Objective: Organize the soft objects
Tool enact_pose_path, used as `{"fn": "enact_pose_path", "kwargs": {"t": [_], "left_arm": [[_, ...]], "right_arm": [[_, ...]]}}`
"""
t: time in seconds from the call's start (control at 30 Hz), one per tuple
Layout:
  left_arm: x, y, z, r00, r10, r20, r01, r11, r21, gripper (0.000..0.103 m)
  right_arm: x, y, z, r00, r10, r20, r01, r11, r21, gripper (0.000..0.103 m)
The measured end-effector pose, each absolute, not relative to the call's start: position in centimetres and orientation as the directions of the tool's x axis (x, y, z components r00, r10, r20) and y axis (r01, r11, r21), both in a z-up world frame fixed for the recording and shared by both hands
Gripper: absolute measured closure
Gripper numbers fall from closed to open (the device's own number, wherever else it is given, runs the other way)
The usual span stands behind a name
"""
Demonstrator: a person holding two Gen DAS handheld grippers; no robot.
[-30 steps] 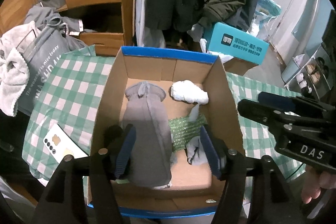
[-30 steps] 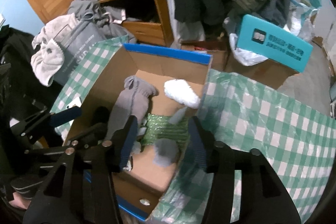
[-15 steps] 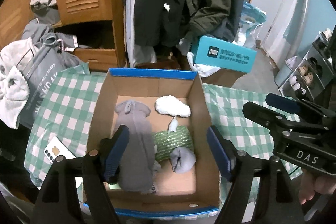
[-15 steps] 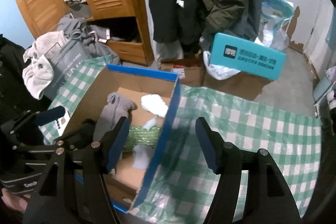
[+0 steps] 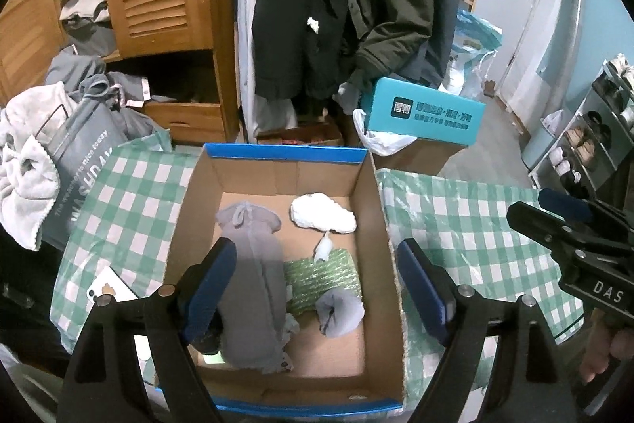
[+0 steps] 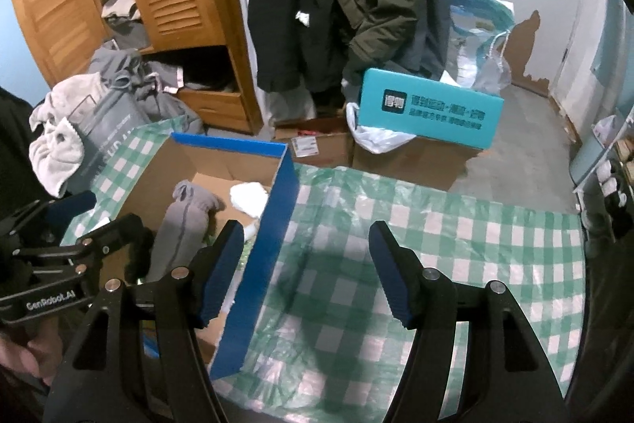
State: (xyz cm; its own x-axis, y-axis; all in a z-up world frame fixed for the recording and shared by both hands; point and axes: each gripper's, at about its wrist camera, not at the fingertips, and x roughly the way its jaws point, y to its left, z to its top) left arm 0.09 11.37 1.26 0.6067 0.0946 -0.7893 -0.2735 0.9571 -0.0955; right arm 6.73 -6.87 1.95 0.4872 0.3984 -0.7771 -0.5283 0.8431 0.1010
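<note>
Left tongs (image 5: pixel 317 288) have just been opening, now wide and empty above the cardboard box (image 5: pixel 285 155). Right tongs (image 6: pixel 305 268) stand partly open, empty, over the checked worktop (image 6: pixel 455 224). Both are best lifted clear of the box wall before another soft item is sought.

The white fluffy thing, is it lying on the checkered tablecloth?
No, the white fluffy thing lies inside the cardboard box, near its far wall, not on the checkered tablecloth.

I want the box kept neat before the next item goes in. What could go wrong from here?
The long grey fabric pouch lies right beside the open left gripper, so a careless dip could snag it. The white phone sits on the checked tablecloth by the cardboard box, where it might get knocked.
</note>
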Motion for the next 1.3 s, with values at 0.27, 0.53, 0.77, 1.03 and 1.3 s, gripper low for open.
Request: {"fn": "enact_pose_path", "kwargs": {"t": [0.27,0.53,0.77,1.03,1.3], "left_arm": [[0.5,10.3,1.3,0.614,0.066,-0.786,-0.244,0.964,-0.11,0.018],[0.7,9.7,1.1,0.607,0.07,-0.792,-0.234,0.968,-0.094,0.018],[0.9,9.4,0.9,0.6,0.055,-0.798,-0.225,0.969,-0.102,0.018],[0.9,9.3,0.9,0.598,0.058,-0.799,-0.226,0.969,-0.1,0.018],[0.9,9.3,0.8,0.6,0.063,-0.798,-0.227,0.969,-0.095,0.018]], "right_arm": [[6.8,-8.4,2.2,0.504,0.391,-0.77,-0.512,0.853,0.098,0.038],[6.9,-8.6,2.2,0.504,0.391,-0.77,-0.511,0.854,0.099,0.038],[6.9,-8.8,2.2,0.503,0.391,-0.771,-0.512,0.853,0.098,0.038],[6.8,-9.1,2.0,0.503,0.389,-0.772,-0.509,0.855,0.099,0.038],[6.9,-9.0,1.9,0.502,0.389,-0.772,-0.51,0.855,0.099,0.038]]}}
